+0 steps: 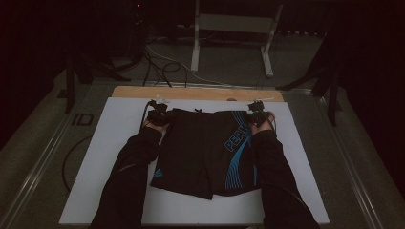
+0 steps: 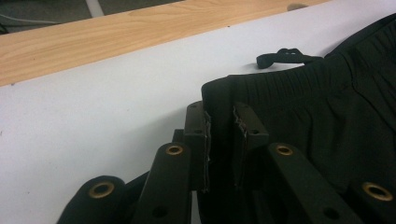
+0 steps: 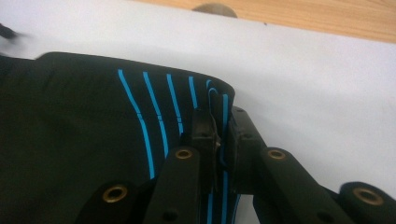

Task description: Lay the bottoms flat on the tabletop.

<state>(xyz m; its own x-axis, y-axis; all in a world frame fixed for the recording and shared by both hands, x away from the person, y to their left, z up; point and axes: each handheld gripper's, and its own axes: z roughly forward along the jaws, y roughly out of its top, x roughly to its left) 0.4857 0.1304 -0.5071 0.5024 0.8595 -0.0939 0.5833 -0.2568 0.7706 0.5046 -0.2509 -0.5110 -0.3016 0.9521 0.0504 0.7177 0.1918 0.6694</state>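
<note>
**Holding the Shorts by the Waistband Corners**

The black shorts (image 1: 207,150) are laid flat on the white surface (image 1: 110,157), waistband at the far side. The left hand-held gripper (image 2: 219,135) is clamped on one waistband corner, the right hand-held gripper (image 3: 224,135) on the other. Both grips should be kept firm and level, and any lift should be made evenly so that the fabric is not skewed.

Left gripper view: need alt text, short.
The left gripper is clamped on the waistband corner of black shorts lying on a white board. A black drawstring end lies on the board beyond the waistband, with the wooden table edge behind.
</note>
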